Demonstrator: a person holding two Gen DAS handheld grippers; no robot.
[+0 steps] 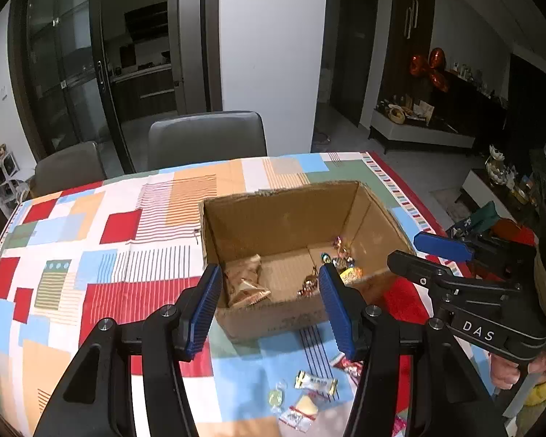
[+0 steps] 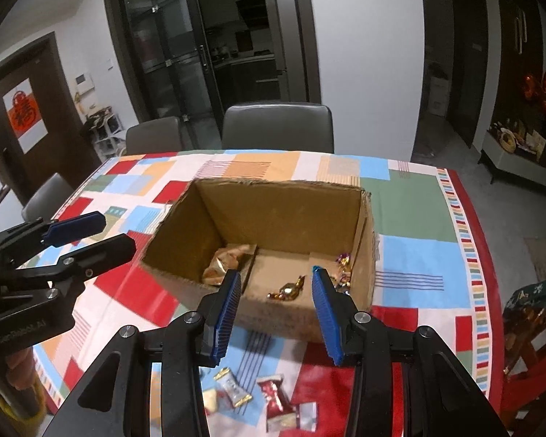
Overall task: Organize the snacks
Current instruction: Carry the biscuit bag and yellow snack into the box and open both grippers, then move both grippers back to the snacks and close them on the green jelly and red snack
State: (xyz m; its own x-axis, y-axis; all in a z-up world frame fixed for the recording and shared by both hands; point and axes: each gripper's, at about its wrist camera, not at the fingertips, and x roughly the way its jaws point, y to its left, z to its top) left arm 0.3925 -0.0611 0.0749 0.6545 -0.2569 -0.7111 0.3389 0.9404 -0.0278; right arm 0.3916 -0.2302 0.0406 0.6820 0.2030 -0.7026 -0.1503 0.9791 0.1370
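Two grippers, left and right, hang part-open and empty above loose sweets on the table (box just beyond), where slick wrappers might skid from closing pads.

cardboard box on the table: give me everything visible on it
The cardboard box is plain brown corrugated board, open-topped, with ragged top edges where flaps seem torn off. It sits upright on the patchwork tablecloth, in front of two grey chairs. Bottom flaps show as seams on its floor. Inside: tan snack packets in the left corner, a gold-wrapped candy mid-floor, and shiny wrapped candies by the right wall. Neither gripper touches it; more wrapped snacks lie outside, near its front wall.
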